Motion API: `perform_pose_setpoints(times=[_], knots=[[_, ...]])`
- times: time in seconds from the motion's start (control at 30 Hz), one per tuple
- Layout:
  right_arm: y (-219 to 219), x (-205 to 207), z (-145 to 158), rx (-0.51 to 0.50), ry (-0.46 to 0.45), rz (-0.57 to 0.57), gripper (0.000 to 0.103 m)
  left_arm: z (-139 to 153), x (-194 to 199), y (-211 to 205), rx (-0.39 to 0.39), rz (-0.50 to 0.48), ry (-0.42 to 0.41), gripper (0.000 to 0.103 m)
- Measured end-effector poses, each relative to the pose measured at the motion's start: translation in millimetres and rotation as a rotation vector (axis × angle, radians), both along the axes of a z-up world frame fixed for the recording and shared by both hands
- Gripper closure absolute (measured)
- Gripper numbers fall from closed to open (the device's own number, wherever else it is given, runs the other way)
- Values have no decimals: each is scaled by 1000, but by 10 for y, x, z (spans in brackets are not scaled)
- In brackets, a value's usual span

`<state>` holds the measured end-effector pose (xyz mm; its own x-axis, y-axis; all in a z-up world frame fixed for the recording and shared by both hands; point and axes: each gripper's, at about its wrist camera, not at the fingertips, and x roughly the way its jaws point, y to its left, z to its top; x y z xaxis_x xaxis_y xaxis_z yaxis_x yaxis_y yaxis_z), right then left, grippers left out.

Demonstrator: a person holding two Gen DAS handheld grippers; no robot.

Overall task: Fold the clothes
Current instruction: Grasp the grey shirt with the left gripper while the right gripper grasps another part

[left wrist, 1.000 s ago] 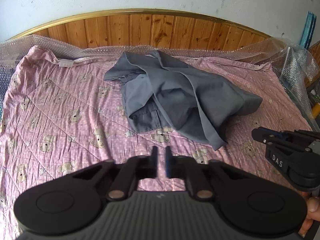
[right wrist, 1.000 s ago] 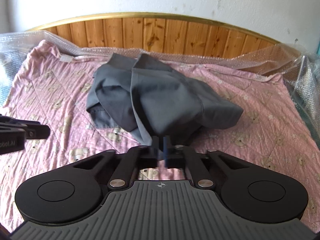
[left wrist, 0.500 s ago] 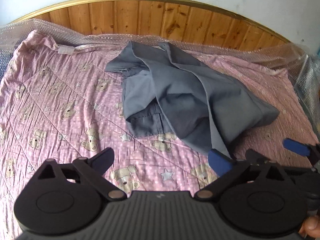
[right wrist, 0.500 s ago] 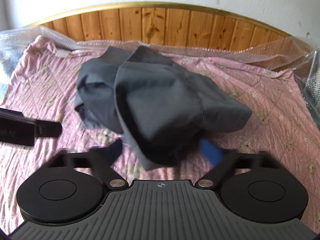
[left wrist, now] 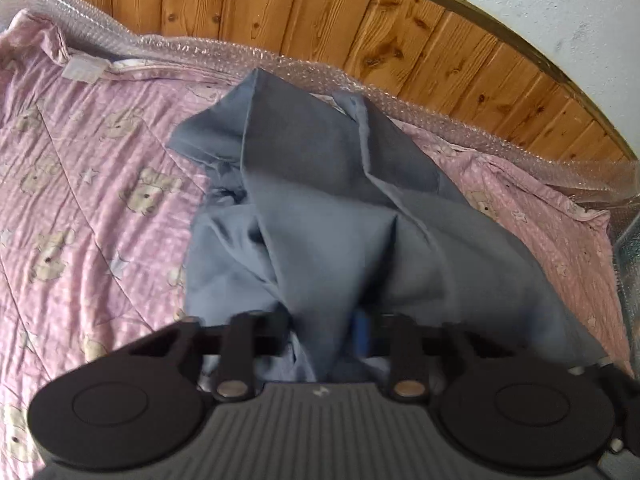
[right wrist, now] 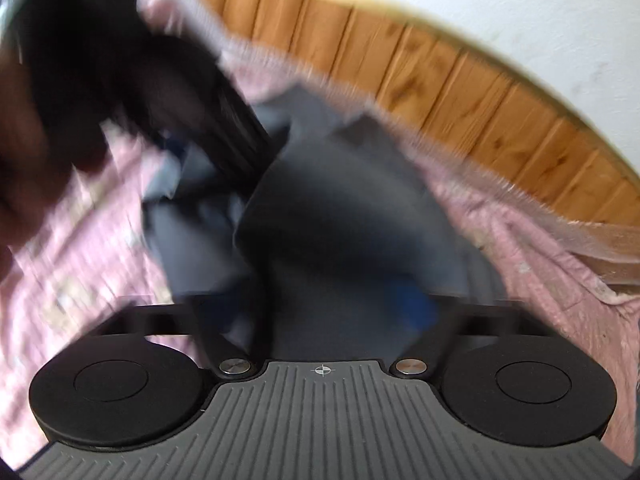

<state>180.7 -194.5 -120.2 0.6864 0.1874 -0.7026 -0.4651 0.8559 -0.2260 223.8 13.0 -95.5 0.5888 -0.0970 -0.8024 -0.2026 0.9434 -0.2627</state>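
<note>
A crumpled grey garment [left wrist: 320,200] lies heaped on the pink bear-print bedspread [left wrist: 80,200]. My left gripper [left wrist: 324,336] has its fingers pinched on a raised fold at the garment's near edge. The blue pad [left wrist: 362,336] presses against the cloth. The right wrist view is badly motion-blurred. In it the grey garment [right wrist: 340,208] fills the middle and spills between the wide-apart fingers of my right gripper [right wrist: 308,308], whose blue pad [right wrist: 412,312] shows at the right. The left gripper [right wrist: 180,100] and a hand [right wrist: 24,140] blur across the upper left.
A wooden headboard [left wrist: 360,32] with a gold rim runs along the far side under a white wall. Bubble wrap [left wrist: 200,46] lines the bed's far edge and right side. Bare bedspread [right wrist: 540,272] stretches to the left and right of the garment.
Both grippers opened from shut and moved forward onto the garment. The left one has since closed on a fold at its near edge. The right one is still open and moving fast.
</note>
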Motion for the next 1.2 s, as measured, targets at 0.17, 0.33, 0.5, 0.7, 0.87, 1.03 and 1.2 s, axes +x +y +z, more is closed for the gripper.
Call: perform_pose_setpoints(times=[0.17,0.33,0.5,0.7,0.87,1.03,1.2], knots=[[-1125,450,345,153,-36,-365,103,1187,-334,899,-38,200,-326,103],[-2260,489,-50,177,133,-698,103,1554,-493,1741,59,416,-377,103],[-2404,231,-372,107,242,-777,100,401,-533,1259,27,191,-77,56],[-1491,-81,511,17,-191,-621,21,-275,-1144,524,-63,127,47,38],[-28,507,924,122,-155,-108,2,-441,-1547,311,-78,136,105,33],[1481,1091,371,20,25,201,3,-402,-1807,341,-74,193,133,31],[1449,1413,-62,24,253,154,92,-315,-1957,412,-28,209,132,31]])
